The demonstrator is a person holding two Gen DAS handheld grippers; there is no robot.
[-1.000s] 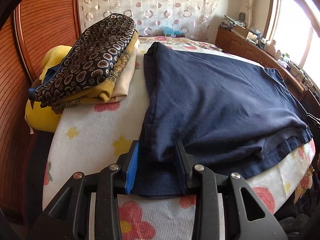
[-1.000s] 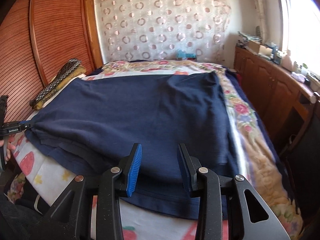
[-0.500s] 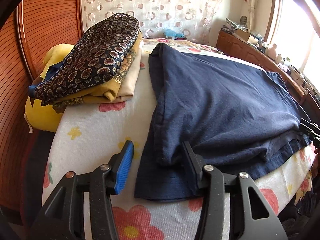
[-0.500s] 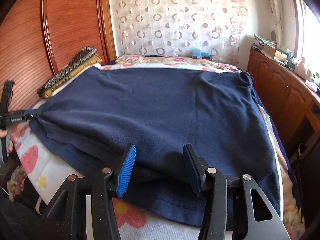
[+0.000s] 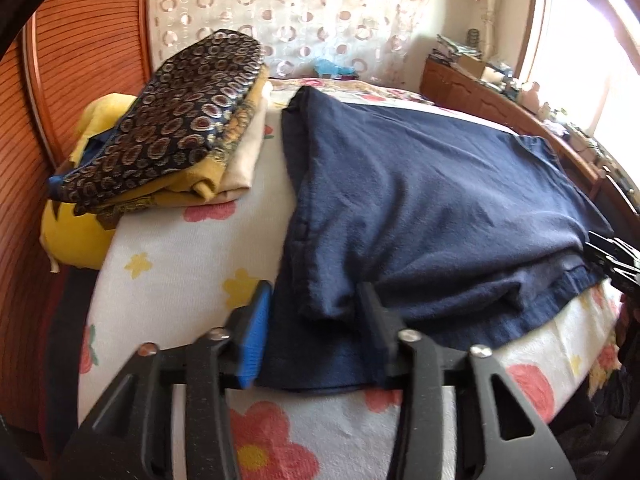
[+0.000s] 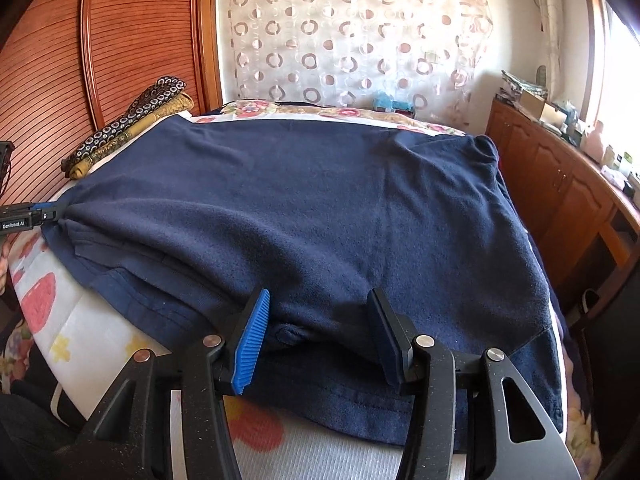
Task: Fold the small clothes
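We count one navy garment [image 6: 320,208] spread on the floral bed [image 5: 180,248], its near hem at the bed's edge. Left gripper [image 5: 316,336] and right gripper [image 6: 320,336]: fingers parted astride hem folds, gripping nothing. One stack of folded clothes [image 5: 176,136] sits beside the garment's left edge. One wooden cabinet [image 6: 560,184] lines the right wall.

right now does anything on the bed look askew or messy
Only the navy shirt: its folded-over top layer sits unevenly, leaving the lower hem sticking out along the near edge, with a small bunched wrinkle between the right tool fingers. The folded stack looks tidy.
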